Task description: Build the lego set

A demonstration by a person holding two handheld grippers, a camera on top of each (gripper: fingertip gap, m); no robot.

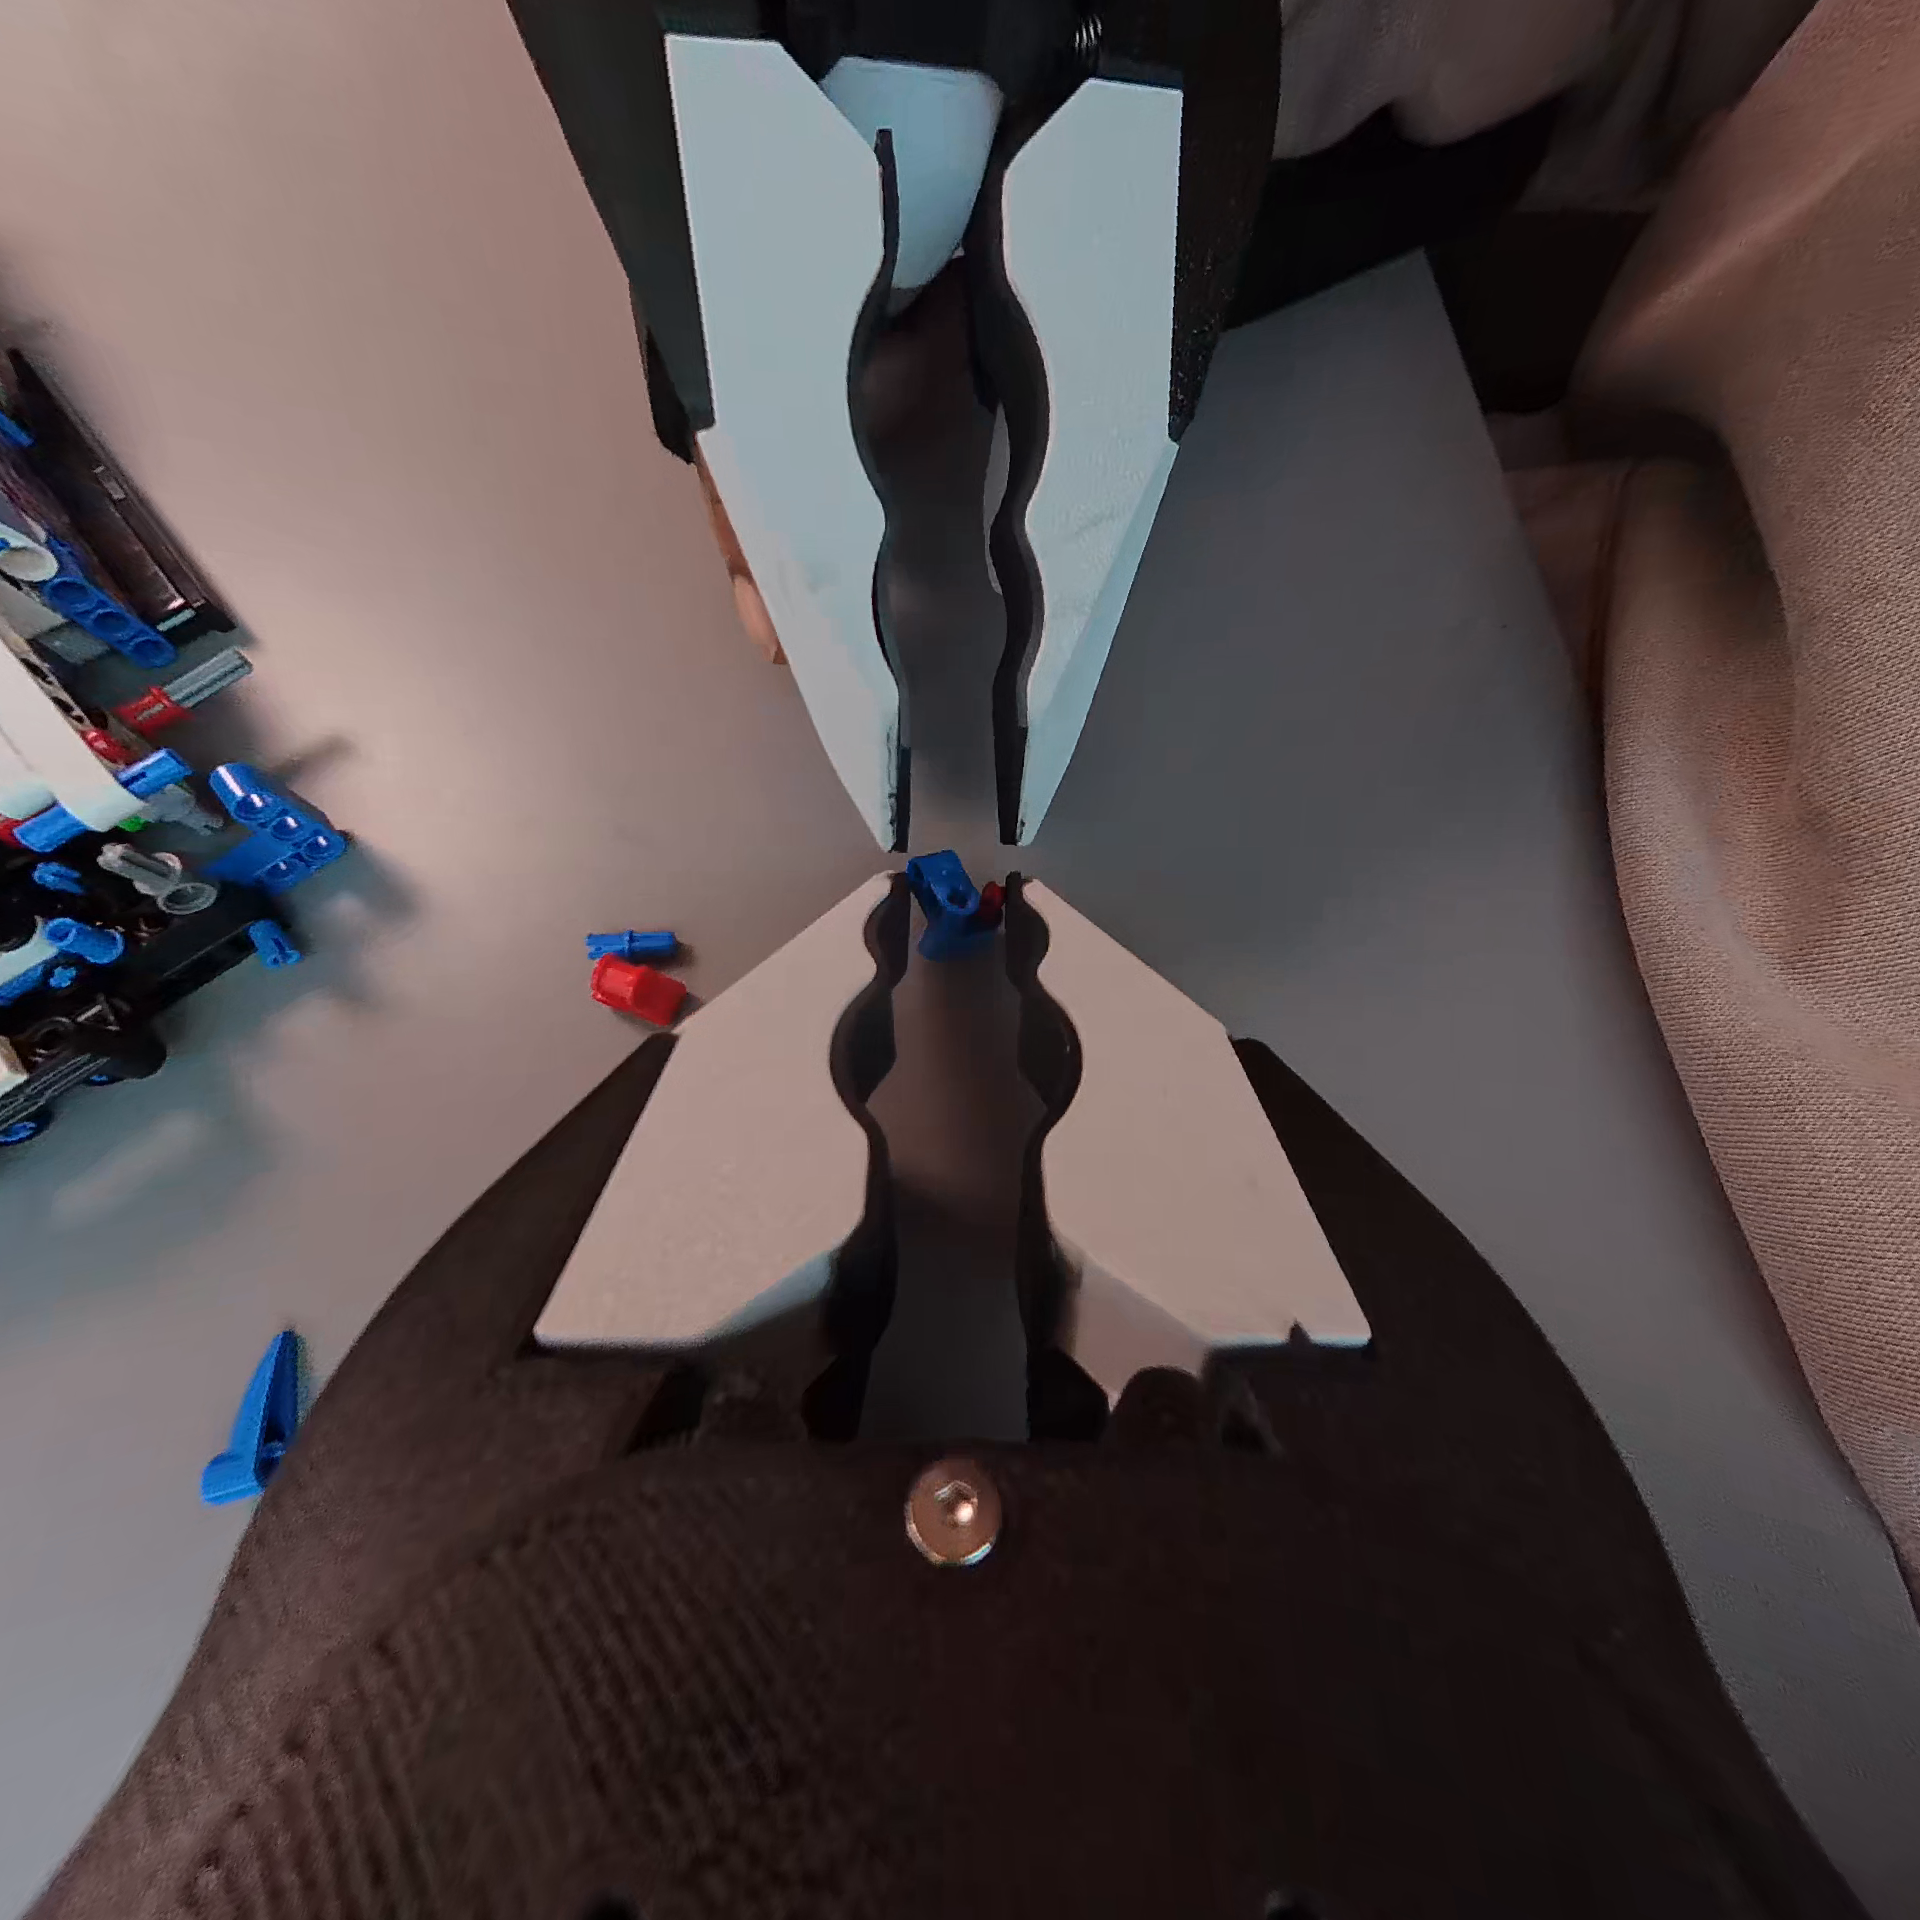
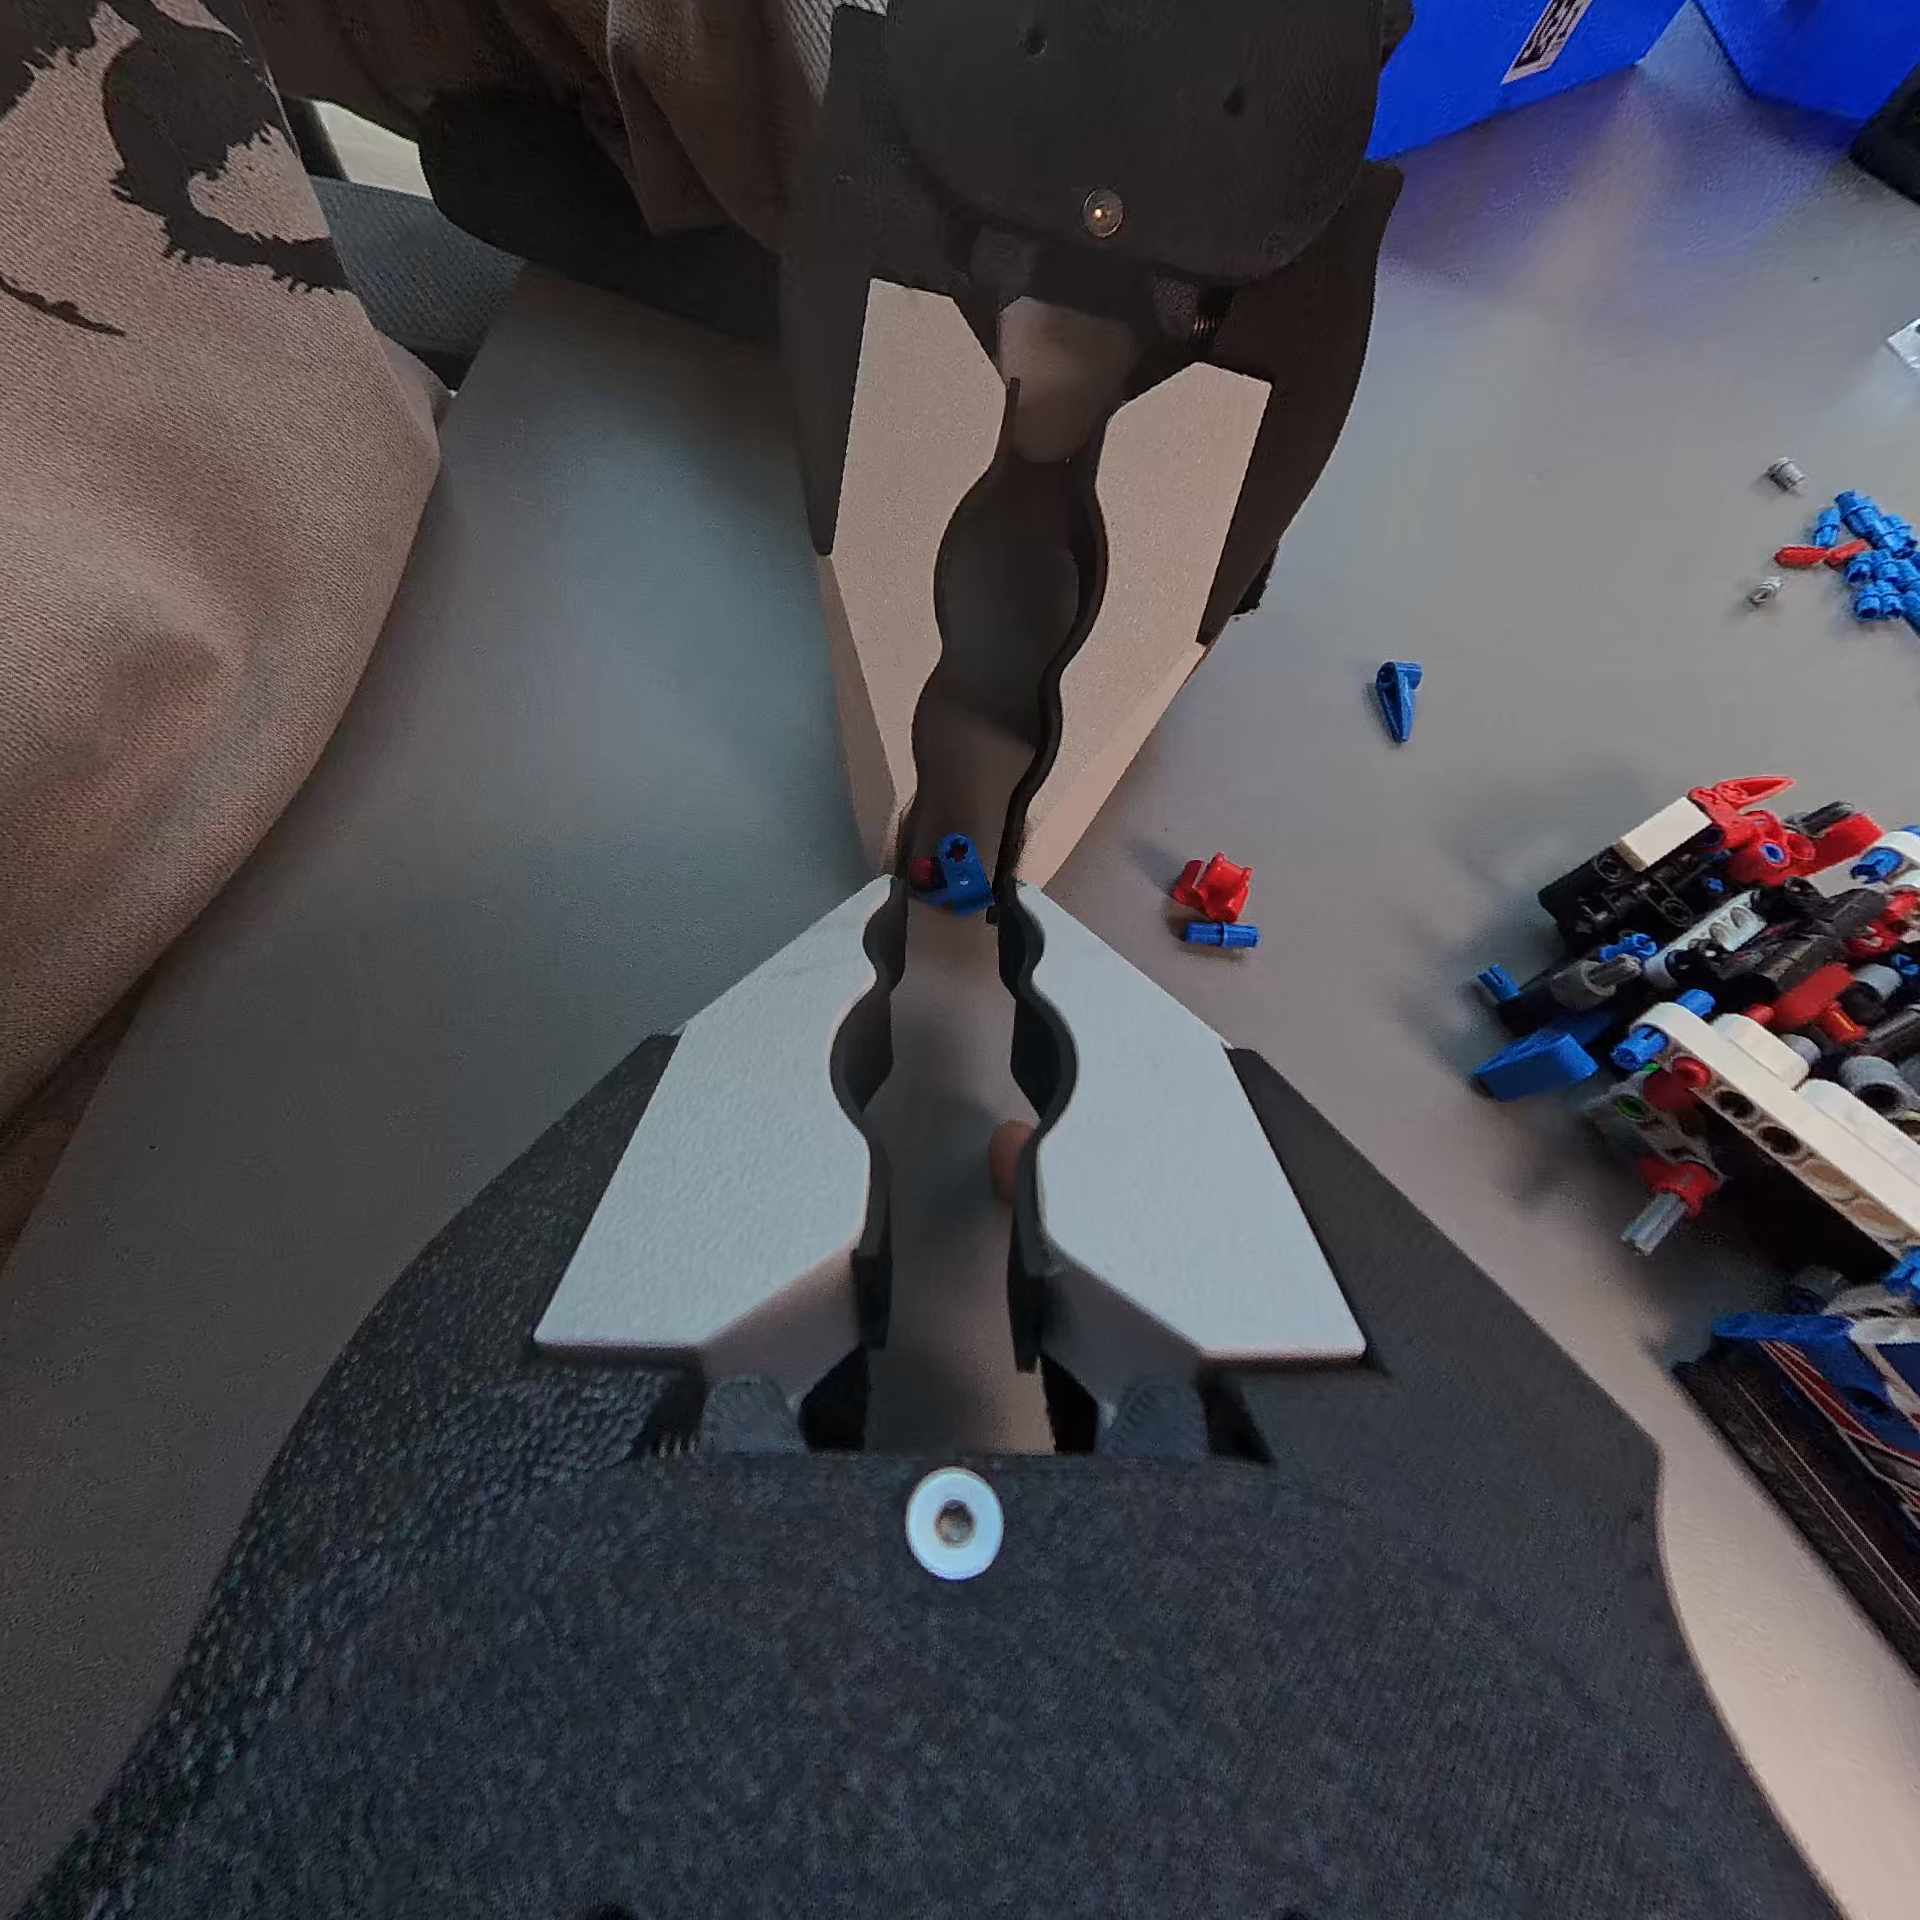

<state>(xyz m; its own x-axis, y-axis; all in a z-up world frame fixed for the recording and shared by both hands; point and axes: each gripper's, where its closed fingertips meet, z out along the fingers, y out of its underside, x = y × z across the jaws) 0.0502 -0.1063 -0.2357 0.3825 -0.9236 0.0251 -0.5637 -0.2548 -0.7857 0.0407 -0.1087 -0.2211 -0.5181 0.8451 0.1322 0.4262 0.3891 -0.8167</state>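
Grey table (image 2: 1507, 395) carries all. Half-built model (image 2: 1766, 997) at far side of table in right wrist view, loose parts around it.

Left gripper (image 1: 956, 881) and right gripper (image 2: 951, 883) meet tip to tip over table, both narrowed to slim gap. Blue connector (image 1: 943, 902) with red pin (image 1: 992, 900) sits between the four tips; which gripper grips it, cannot tell.

Blue wedge piece (image 2: 1397, 698) lies apart on table. Red piece (image 2: 1214, 883) near grippers, small blue pin (image 2: 1221, 935) just beside it.
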